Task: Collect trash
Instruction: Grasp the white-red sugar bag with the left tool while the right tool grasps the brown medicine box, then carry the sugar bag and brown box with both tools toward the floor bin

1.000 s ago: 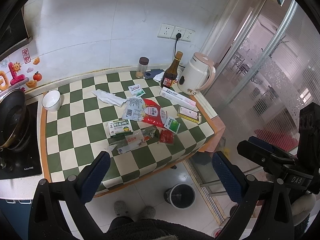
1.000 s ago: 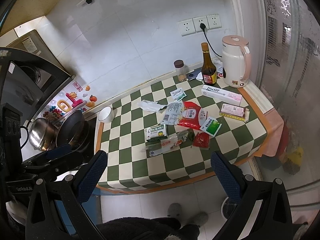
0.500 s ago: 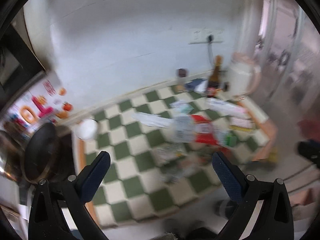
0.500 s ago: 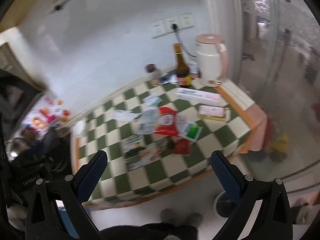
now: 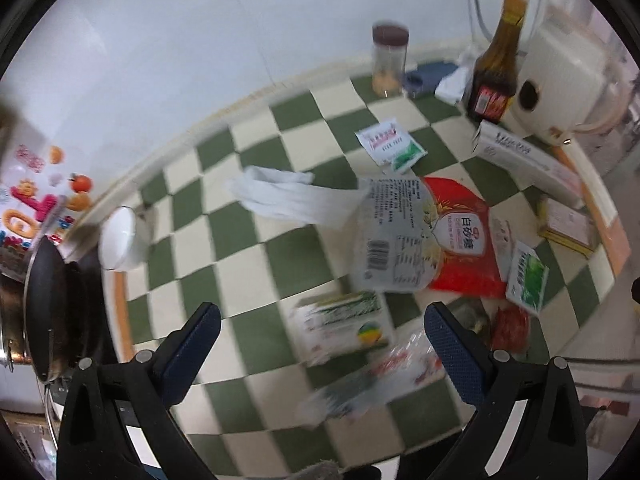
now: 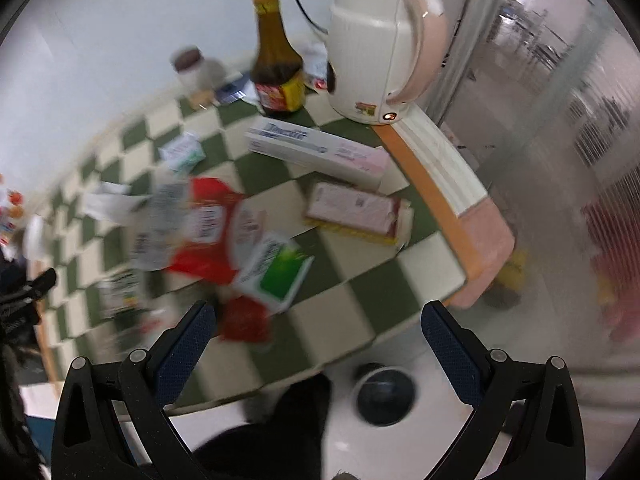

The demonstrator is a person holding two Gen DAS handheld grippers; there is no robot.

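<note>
Both tongs gape empty over the near edge of the checked table: left gripper above a green-striped box and a clear wrapper, right gripper above a red sachet and green packet. Farther back lie a red bag and tissue. All look light; films and tissue are likely limp and slippery, so pinch a raised edge or crumple. Boxes seem stiffer: take them across the narrow sides. A bin stands on the floor.

Kettle; sauce bottle; jar; white bowl.
</note>
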